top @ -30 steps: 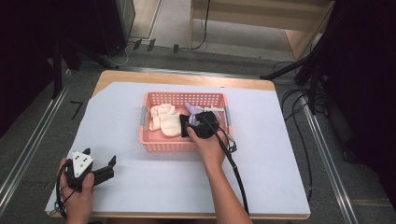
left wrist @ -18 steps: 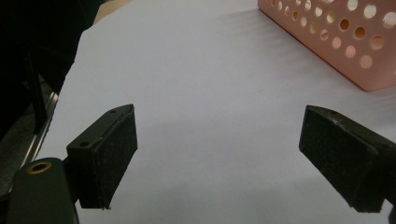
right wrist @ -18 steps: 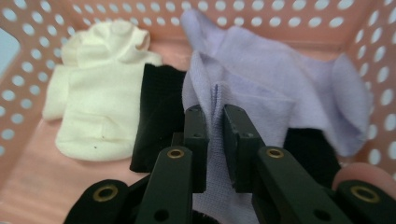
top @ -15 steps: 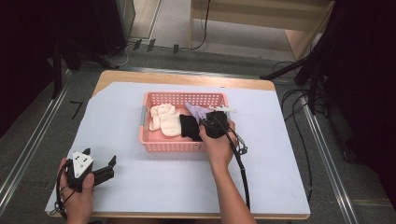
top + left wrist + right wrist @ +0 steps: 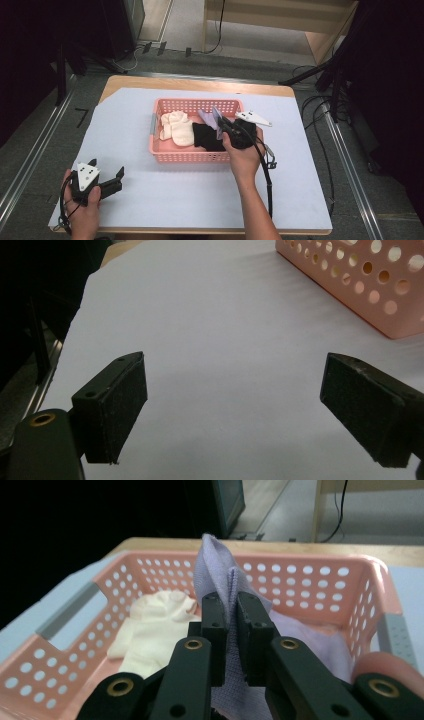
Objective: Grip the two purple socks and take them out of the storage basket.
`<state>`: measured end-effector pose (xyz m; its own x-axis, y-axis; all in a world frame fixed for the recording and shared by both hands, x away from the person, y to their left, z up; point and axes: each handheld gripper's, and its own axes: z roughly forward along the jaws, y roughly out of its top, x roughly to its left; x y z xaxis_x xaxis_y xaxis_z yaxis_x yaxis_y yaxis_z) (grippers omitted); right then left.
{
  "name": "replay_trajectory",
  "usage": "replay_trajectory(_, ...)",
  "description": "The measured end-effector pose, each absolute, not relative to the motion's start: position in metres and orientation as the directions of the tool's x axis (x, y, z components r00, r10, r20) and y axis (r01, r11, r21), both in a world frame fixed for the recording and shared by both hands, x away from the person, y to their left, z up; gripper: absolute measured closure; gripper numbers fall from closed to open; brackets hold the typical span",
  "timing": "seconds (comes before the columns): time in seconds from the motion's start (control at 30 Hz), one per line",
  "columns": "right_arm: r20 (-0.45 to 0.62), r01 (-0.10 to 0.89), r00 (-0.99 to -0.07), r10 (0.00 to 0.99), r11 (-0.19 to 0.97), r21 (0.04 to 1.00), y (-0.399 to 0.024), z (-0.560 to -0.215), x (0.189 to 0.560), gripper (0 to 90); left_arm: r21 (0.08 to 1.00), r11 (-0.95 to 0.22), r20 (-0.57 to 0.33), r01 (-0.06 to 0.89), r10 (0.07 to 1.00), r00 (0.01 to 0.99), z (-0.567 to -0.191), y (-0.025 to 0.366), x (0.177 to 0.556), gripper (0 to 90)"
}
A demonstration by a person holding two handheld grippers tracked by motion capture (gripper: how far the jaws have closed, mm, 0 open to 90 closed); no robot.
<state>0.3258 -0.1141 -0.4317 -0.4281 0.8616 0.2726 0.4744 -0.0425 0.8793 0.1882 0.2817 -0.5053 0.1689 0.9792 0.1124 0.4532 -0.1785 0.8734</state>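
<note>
Two grippers are at work on a table with a pale sheet [image 5: 200, 200] over it. Closest to the person, the left gripper [image 5: 119, 180] rests near the front left corner of the sheet, held in the left hand [image 5: 82, 210]. Its jaws are spread wide with nothing between them, and in the left gripper view they sit over bare sheet, with a corner of the pink basket [image 5: 360, 285] off to the side.

Farther in, near the middle of the table, stands the pink basket [image 5: 195, 156], full of little round holes, with grey handles at its ends. The right hand [image 5: 245, 155] holds the right gripper [image 5: 221, 126] over the right side of the basket. Its jaws have just been closing and now pinch a purple cloth [image 5: 220, 575], which sticks up between the pads. In the high view the purple cloth [image 5: 210, 117] is lifted a bit above the other things.

Three soft things are in the basket. On the left lies a cream cloth [image 5: 176, 127]. Next to it, touching it, is a black cloth [image 5: 206, 137]. More of the purple cloth lies on the basket floor toward the right end.
</note>
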Motion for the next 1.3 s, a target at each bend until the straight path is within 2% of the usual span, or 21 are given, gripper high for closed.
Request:
replay_trajectory(0.2,0.284,0.408,-0.418,0.863,-0.101,0.908,-0.133,-0.423,0.321,83.3,0.875,-0.178,0.112,0.451,0.979,0.17,-0.505,0.282,0.188,12.9)
replay_trajectory(0.43,0.294,0.351,-0.336,0.895,-0.171,0.921,-0.18,-0.414,0.316,83.3,0.875,-0.176,0.109,0.451,0.979,0.169,-0.505,0.282,0.188,12.9)
replay_trajectory(0.67,0.289,0.37,-0.26,0.921,-0.182,0.911,-0.215,-0.43,0.312,83.2,0.876,-0.175,0.109,0.449,0.98,0.168,-0.505,0.282,0.187,13.0)
replay_trajectory(0.87,0.309,0.445,-0.143,0.94,-0.218,0.869,-0.253,-0.463,0.309,82.7,0.878,-0.176,0.112,0.445,0.98,0.165,-0.505,0.282,0.187,13.0)
replay_trajectory(0.93,0.311,0.455,-0.119,0.943,-0.227,0.861,-0.257,-0.467,0.309,81.0,0.878,-0.175,0.112,0.445,0.98,0.164,-0.505,0.282,0.187,13.0)
replay_trajectory(0.97,0.309,0.461,-0.079,0.948,-0.24,0.854,-0.264,-0.471,0.309,73.5,0.879,-0.173,0.11,0.445,0.98,0.163,-0.505,0.282,0.187,13.0)
replay_trajectory(1.03,0.312,0.446,-0.076,0.947,-0.248,0.86,-0.264,-0.471,0.308,65.2,0.877,-0.176,0.113,0.447,0.98,0.164,-0.505,0.282,0.187,13.0)
replay_trajectory(1.07,0.312,0.446,-0.076,0.947,-0.248,0.86,-0.264,-0.471,0.308,65.2,0.877,-0.176,0.113,0.447,0.98,0.164,-0.505,0.282,0.187,13.0)
replay_trajectory(1.1,0.318,0.436,-0.085,0.944,-0.251,0.864,-0.258,-0.469,0.308,58.3,0.877,-0.177,0.113,0.447,0.98,0.165,-0.505,0.282,0.187,13.0)
replay_trajectory(1.3,0.29,0.431,-0.179,0.94,-0.19,0.882,-0.223,-0.455,0.313,56.7,0.876,-0.177,0.113,0.448,0.98,0.164,-0.505,0.283,0.187,13.0)
